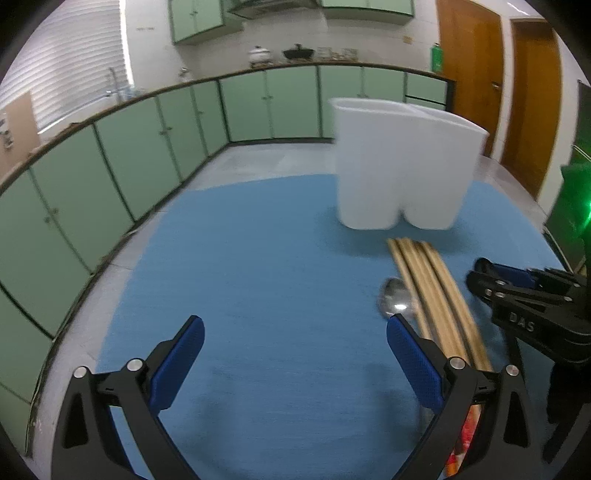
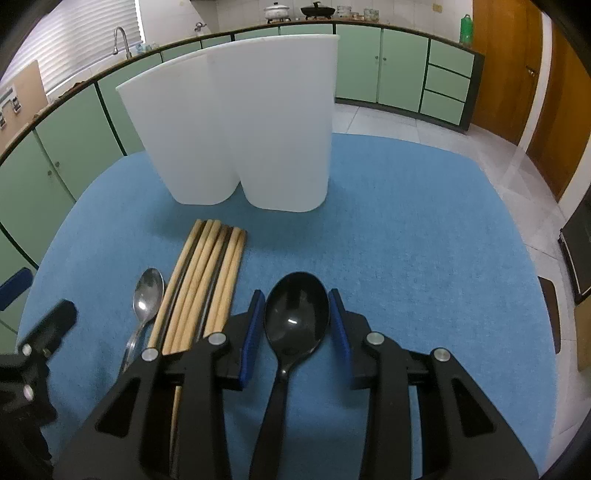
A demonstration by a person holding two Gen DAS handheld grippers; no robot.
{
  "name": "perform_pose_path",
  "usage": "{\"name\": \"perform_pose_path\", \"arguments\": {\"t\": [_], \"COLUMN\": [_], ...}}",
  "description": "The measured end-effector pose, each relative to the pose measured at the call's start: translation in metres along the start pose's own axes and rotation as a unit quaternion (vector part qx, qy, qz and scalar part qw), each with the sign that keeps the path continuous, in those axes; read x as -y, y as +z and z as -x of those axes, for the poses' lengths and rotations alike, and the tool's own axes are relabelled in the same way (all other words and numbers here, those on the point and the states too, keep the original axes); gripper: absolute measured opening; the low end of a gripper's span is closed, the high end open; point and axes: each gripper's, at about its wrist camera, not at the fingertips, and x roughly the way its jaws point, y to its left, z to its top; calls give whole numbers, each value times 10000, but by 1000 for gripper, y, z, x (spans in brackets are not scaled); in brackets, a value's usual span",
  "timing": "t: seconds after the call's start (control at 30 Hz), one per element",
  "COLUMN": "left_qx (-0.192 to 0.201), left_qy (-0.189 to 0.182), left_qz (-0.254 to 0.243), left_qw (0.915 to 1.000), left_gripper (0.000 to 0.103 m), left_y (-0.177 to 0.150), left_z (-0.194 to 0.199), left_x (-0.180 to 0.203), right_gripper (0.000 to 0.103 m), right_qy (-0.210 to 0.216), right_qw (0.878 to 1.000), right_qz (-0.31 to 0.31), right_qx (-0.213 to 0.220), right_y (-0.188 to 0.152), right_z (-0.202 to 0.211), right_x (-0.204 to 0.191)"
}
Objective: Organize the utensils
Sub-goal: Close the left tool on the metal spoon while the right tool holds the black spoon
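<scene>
A white two-compartment utensil holder (image 2: 243, 122) stands upright at the back of the blue mat (image 2: 406, 229); it also shows in the left wrist view (image 1: 402, 166). Several wooden chopsticks (image 2: 207, 280) lie in a bundle in front of it, with a metal spoon (image 2: 146, 295) at their left. A black spoon (image 2: 295, 314) lies on the mat with its bowl between the pads of my right gripper (image 2: 297, 314), which is open around it without a visible grip. My left gripper (image 1: 295, 350) is open and empty over bare mat, left of the chopsticks (image 1: 436, 291) and metal spoon (image 1: 395, 299).
Green kitchen cabinets (image 1: 147, 147) run along the back and left, with pots on the counter (image 2: 295, 11). Brown doors (image 2: 517, 66) stand at the right. The right gripper's body (image 1: 532, 306) shows at the right of the left wrist view.
</scene>
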Motion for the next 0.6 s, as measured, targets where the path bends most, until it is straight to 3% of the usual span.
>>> {"name": "perform_pose_path", "arguments": {"t": [0.13, 0.6], "left_qx": [-235, -626], "left_qy": [-255, -111], "left_qz": [-118, -339], "left_qw": [9993, 9974], "left_gripper": [97, 98], "left_y": [-1, 2], "left_z": [-10, -39], "left_x": [13, 22], "right_gripper": [33, 33], "right_qy": [44, 16], "right_qw": [9999, 9999], "right_qz": [-110, -97], "right_qx": [2, 54], "right_y": [1, -3], "right_z": [4, 1], "right_x": [12, 18]}}
